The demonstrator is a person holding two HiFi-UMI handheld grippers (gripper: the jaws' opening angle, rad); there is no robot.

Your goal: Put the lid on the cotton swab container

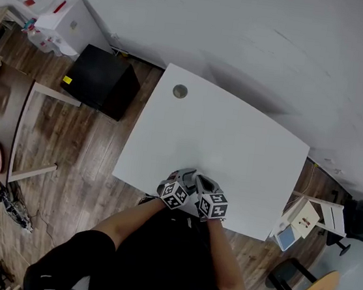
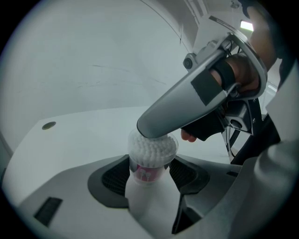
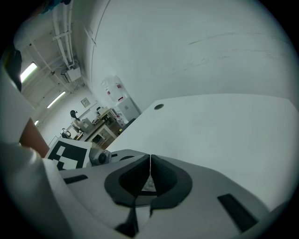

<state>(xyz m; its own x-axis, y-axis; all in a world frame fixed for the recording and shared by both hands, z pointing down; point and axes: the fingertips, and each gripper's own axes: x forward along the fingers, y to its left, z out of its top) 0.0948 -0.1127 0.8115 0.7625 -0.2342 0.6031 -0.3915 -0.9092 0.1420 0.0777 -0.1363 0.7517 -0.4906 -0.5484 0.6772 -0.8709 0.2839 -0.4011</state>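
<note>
**Item.** The cotton swab container point(image 2: 151, 156) is a small, clear plastic tub packed with white swab heads and carrying a pink label. It sits at lower centre of the left gripper view. In the head view it is hidden under the 2 grippers, at the near edge of the white table point(image 1: 247, 142), lower centre of frame.

**Handling, judged.** It is light and thin-walled, so hard squeezing is likely to flex it. The smooth plastic may slip or tip if pushed off-centre. The sides below the rim are the sound place to grip, leaving the top free. Whether a clear lid already covers the swab heads cannot be told.

**Left gripper** point(image 2: 149, 181). The 2 jaws are narrowed onto the container's sides, with the dark pads against it at label height. The tub stands upright between them.

**Right gripper** point(image 2: 153, 130). The jaws are fully together with nothing visible between them, as its own view point(image 3: 149, 169) confirms. The closed tip bears on the container's top from upper right.

**Pose.** Both forearms converge from the bottom of the head view, with the left gripper point(image 1: 176, 191) and right gripper point(image 1: 212, 202) side by side and angled downward. A hand point(image 2: 245, 74) wraps the right gripper's handle.
</note>
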